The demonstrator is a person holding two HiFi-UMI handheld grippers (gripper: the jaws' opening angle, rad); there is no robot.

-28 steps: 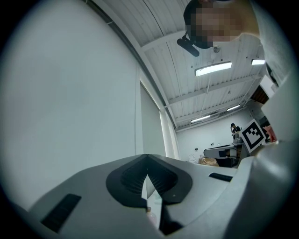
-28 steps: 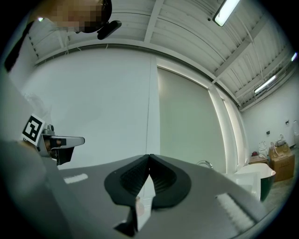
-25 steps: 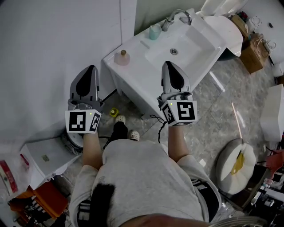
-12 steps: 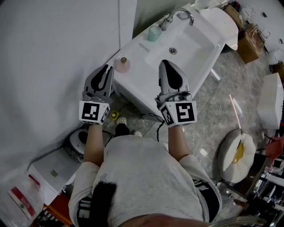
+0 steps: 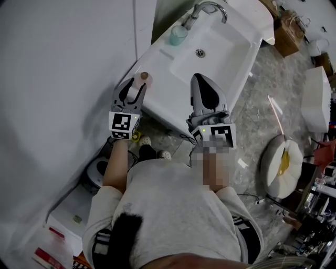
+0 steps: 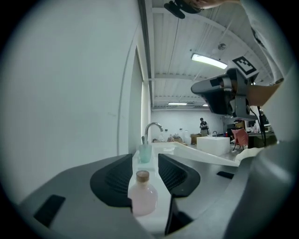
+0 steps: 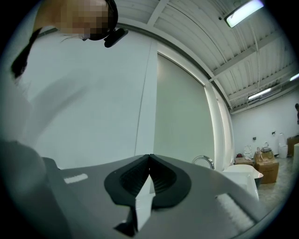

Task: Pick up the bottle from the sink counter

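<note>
A small round pink bottle point(image 5: 143, 78) with a cork-coloured top stands on the near left corner of the white sink counter point(image 5: 239, 50). My left gripper point(image 5: 134, 87) is right at it. In the left gripper view the bottle point(image 6: 142, 197) stands upright in the gap of the left gripper point(image 6: 145, 175), whose jaws are opening and do not press on it. My right gripper point(image 5: 202, 83) hovers over the counter's front edge with jaws shut and nothing between them; in its own view the right gripper point(image 7: 149, 175) faces the wall.
A teal cup point(image 5: 178, 35) and a chrome faucet point(image 5: 202, 10) stand at the back of the basin. The wall runs close along the left. On the floor lie a round white cushion point(image 5: 282, 164), white boxes and clutter.
The left gripper moved forward and up from beside the sink to the bottle, and its jaws went from shut to apart. The right gripper barely shifted.
</note>
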